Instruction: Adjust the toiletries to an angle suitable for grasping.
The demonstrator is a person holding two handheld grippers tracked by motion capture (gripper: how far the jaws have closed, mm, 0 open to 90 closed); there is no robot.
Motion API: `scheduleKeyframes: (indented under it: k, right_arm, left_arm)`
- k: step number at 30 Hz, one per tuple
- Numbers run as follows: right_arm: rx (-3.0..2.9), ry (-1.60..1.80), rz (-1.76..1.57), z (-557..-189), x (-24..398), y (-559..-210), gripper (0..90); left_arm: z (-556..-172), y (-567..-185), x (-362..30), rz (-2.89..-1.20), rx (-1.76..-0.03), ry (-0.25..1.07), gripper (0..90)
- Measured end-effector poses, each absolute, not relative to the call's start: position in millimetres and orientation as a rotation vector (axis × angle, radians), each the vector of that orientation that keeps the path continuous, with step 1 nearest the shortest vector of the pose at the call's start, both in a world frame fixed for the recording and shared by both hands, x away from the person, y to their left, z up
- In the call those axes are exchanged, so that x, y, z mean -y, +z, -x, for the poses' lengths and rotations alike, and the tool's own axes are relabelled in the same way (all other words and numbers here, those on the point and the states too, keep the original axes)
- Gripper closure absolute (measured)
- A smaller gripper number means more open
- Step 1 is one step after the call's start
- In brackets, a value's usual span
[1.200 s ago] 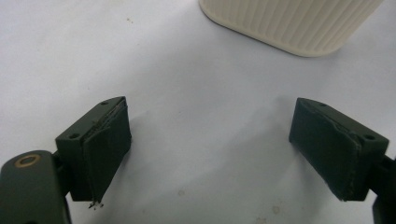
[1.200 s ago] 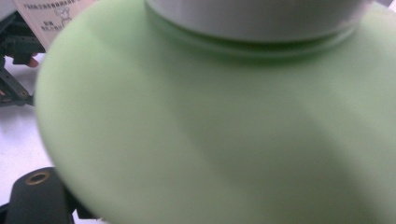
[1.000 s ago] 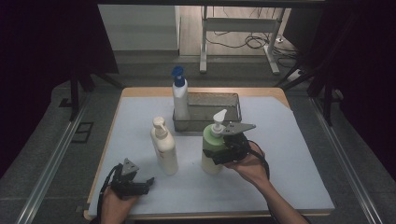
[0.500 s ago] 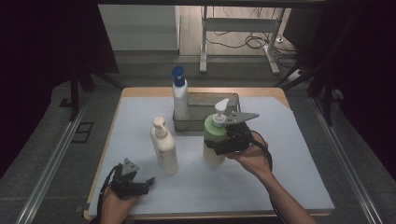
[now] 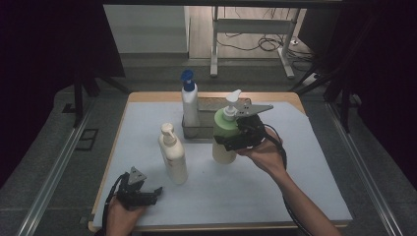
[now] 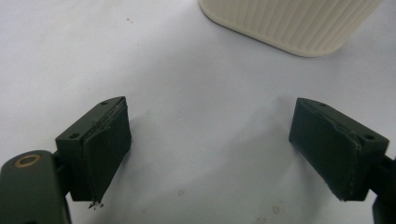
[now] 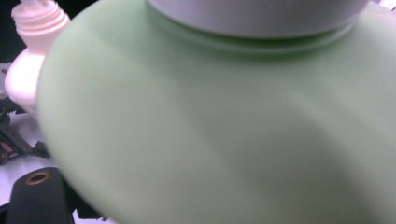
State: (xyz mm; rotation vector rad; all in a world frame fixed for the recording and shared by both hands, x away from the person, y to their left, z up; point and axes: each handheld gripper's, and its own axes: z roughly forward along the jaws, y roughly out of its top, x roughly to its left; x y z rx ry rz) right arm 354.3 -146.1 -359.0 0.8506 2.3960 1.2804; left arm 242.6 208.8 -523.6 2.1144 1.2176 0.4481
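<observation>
The right gripper [image 5: 236, 140] clamps the green bottle [image 5: 223, 135] just beside the basket [image 5: 209, 104]; its smooth, rounded body could slip free.

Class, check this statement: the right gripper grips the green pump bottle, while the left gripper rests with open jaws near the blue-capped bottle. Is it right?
Not quite. The left gripper rests with open jaws near the cream pump bottle, not the blue-capped one, which stands farther back by the dark tray. The high view shows this. The right gripper does grip the green pump bottle.
</observation>
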Motion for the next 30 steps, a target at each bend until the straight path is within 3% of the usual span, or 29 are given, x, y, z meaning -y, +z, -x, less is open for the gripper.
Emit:
scheduleKeyframes:
  k: [13,30]
  right_arm:
    - [-2.352,1.276,-0.868,-377,140,-330,12.3]
    - [-2.296,1.259,-0.899,-412,130,-320,12.3]
  left_arm:
    - [-243,-524,-209,-2.114,-1.218,0.448,12.7]
    - [-243,-524,-209,-2.116,-1.217,0.448,12.7]
